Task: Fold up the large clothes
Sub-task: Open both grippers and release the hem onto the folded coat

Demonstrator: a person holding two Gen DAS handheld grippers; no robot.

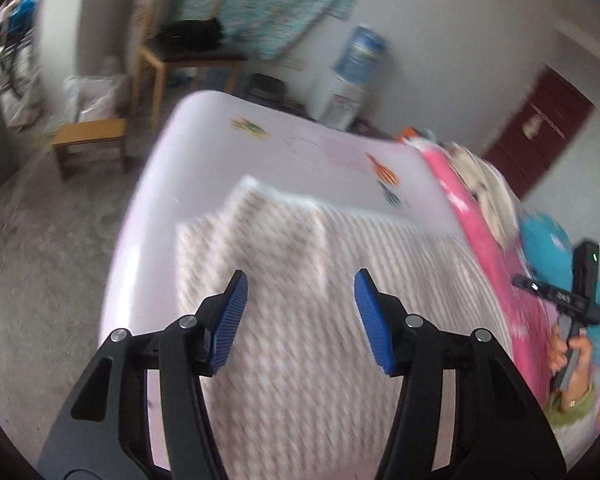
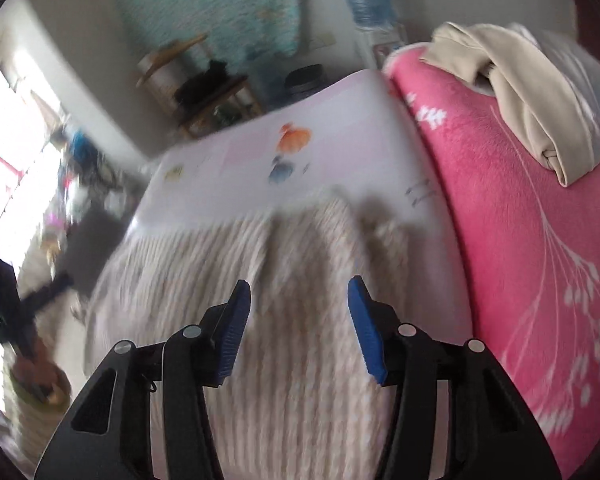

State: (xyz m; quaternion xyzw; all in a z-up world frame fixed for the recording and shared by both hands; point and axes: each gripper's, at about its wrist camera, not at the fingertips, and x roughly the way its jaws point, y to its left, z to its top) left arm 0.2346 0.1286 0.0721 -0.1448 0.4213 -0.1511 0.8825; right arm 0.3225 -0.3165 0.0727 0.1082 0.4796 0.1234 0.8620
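My right gripper (image 2: pixel 299 300) hangs with jaws apart, nothing between them, above the blurred cream-and-beige patterned knit garment (image 2: pixel 284 312) spread on the pale pink surface (image 2: pixel 340 148). Beside it lies a pink floral fleece blanket (image 2: pixel 520 240) (a crumpled beige cloth (image 2: pixel 532 92) on top).

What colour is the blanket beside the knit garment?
Bright pink blanket with a white plant print; clearest in the right wrist view.

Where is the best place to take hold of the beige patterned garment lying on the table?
Probably the far corners of the beige patterned garment, reached from above with the open left gripper and right gripper. The far edge lies raised and rumpled on the pale table, so fingers can pinch it there.
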